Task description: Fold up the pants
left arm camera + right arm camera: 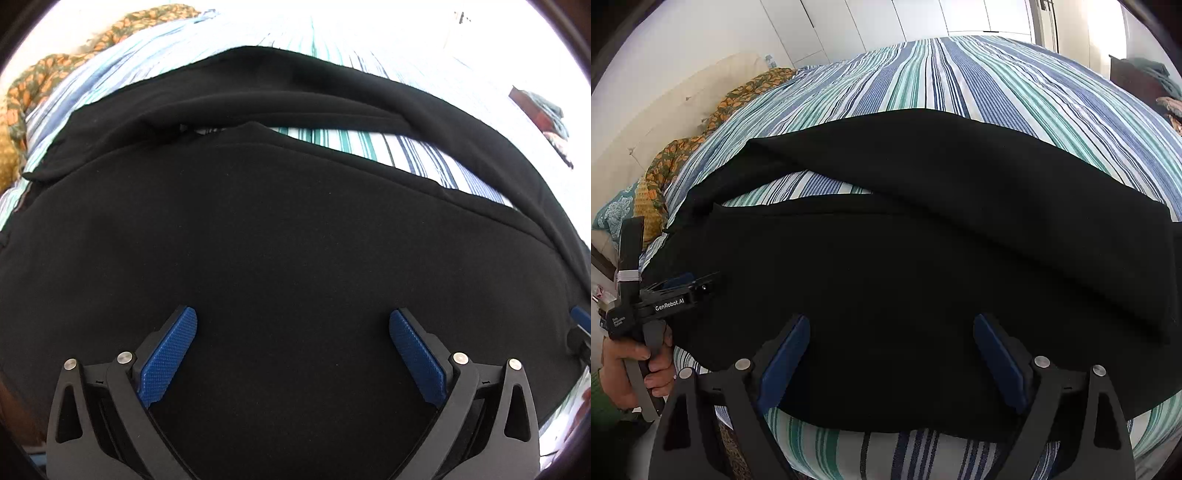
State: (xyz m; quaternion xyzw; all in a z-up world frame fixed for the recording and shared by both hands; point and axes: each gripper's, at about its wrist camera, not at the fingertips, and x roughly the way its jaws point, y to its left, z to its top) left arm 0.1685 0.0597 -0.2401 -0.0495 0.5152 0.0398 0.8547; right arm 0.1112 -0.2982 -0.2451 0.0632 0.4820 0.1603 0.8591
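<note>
Black pants (280, 236) lie spread on a striped bed, with the two legs running side by side and a wedge of sheet showing between them. They also fill the right wrist view (923, 266). My left gripper (293, 317) is open, jaws wide, just above the near leg's fabric, holding nothing. My right gripper (892, 325) is open too, over the near edge of the pants. The left gripper also shows at the left of the right wrist view (690, 286), held in a hand over the pants' left end.
The bed has a blue, green and white striped sheet (960, 74). An orange patterned cloth (701, 140) lies bunched along the bed's left side by a beige headboard (665, 110). White cupboard doors (886, 18) stand beyond the bed. A dark piece of furniture (1137, 77) sits at the right.
</note>
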